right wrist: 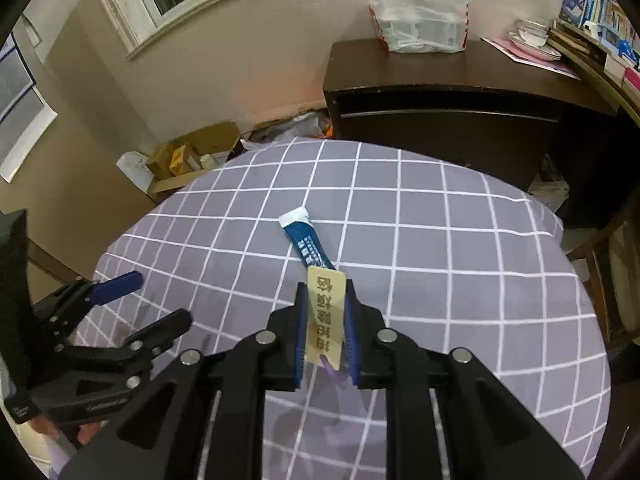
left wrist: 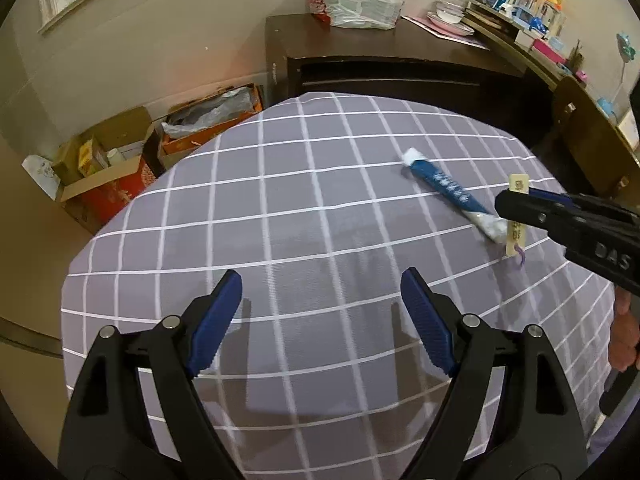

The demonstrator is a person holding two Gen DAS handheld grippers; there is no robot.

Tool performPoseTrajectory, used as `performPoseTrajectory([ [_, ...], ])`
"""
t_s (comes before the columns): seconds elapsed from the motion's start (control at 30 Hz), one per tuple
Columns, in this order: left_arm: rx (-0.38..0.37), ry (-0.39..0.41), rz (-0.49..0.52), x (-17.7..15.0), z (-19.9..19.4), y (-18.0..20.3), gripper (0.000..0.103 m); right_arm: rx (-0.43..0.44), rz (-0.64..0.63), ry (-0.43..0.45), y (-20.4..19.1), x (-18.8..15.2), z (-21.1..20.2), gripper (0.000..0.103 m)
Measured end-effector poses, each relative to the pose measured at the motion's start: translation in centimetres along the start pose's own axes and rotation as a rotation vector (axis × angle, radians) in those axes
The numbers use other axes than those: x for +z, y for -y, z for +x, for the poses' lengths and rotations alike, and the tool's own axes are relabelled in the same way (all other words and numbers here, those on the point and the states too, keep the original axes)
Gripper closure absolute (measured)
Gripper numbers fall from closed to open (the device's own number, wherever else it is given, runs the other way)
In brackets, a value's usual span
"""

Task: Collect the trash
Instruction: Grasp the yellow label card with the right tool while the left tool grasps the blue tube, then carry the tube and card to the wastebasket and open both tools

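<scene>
- We are working over a grey bedsheet with a white grid pattern (left wrist: 304, 216), which is bulging under the fisheye lens; its edges are running out of frame at the bottom of both views.
- We are seeing a dark brown wooden desk (right wrist: 448, 92) behind it, carrying a white plastic bag (right wrist: 420, 12) whose contents are too blurred to name.
- We are making out open cardboard boxes (left wrist: 100, 168) on the floor by the wall, their insides hard to read.
- We are holding our left gripper (left wrist: 322, 316) with its blue pads standing wide apart, nothing between them, above bare sheet.
- We are keeping our right gripper (right wrist: 325, 332) closed tight on a cream rectangular tag with dark printed characters (right wrist: 326, 316); a purple string at its lower end is mostly hidden.
- We are leaving a blue and white stick sachet (right wrist: 306, 242) lying on the sheet just beyond the tag, its near end covered by the tag in the right wrist view.
</scene>
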State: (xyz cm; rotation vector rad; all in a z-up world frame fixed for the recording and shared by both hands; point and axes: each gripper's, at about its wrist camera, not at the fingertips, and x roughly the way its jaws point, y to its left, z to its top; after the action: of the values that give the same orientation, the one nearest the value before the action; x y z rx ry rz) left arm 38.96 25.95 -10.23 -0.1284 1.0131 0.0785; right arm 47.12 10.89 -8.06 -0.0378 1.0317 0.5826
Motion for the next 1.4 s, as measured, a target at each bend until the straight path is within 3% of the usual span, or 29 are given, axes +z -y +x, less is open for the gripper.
performPoseTrajectory([
  [0.17,-0.051,-0.011,0.000,1.4,0.3,2.6,0.019,-0.013,0.017,0.048,1.9,-0.2,-3.1,0.086],
  [0.37,-0.090,-0.077,-0.008,3.9,3.3,6.1,0.019,-0.060,0.063,0.066,6.0,0.6,-4.7,0.086],
  [0.53,-0.017,-0.107,-0.074,5.9,6.4,7.2,0.019,-0.110,0.091,0.050,9.1,1.3,-4.0,0.086],
  [0.63,-0.002,-0.069,-0.101,6.7,6.9,7.3,0.019,-0.112,0.098,0.040,10.3,1.6,-3.2,0.086],
  [0.67,-0.011,-0.070,-0.100,6.9,7.1,7.3,0.021,-0.111,0.100,0.037,10.5,1.6,-3.0,0.086],
  [0.73,0.058,-0.041,-0.048,7.1,7.1,7.8,0.061,-0.110,0.102,0.035,10.8,1.6,-2.7,0.086],
  [0.77,0.075,-0.034,-0.024,7.0,7.0,7.9,0.074,-0.108,0.101,0.036,10.9,1.5,-2.6,0.086],
  [0.8,0.056,-0.037,-0.013,7.0,6.9,7.9,0.080,-0.103,0.100,0.037,11.0,1.4,-2.6,0.086],
  [1.13,0.009,-0.056,0.051,4.9,4.2,8.5,0.083,-0.094,0.104,0.037,10.1,-0.1,-3.9,0.086],
  [1.4,-0.020,-0.001,0.128,2.9,-0.2,12.7,0.083,-0.097,0.136,0.066,9.9,-3.7,-8.2,0.086],
])
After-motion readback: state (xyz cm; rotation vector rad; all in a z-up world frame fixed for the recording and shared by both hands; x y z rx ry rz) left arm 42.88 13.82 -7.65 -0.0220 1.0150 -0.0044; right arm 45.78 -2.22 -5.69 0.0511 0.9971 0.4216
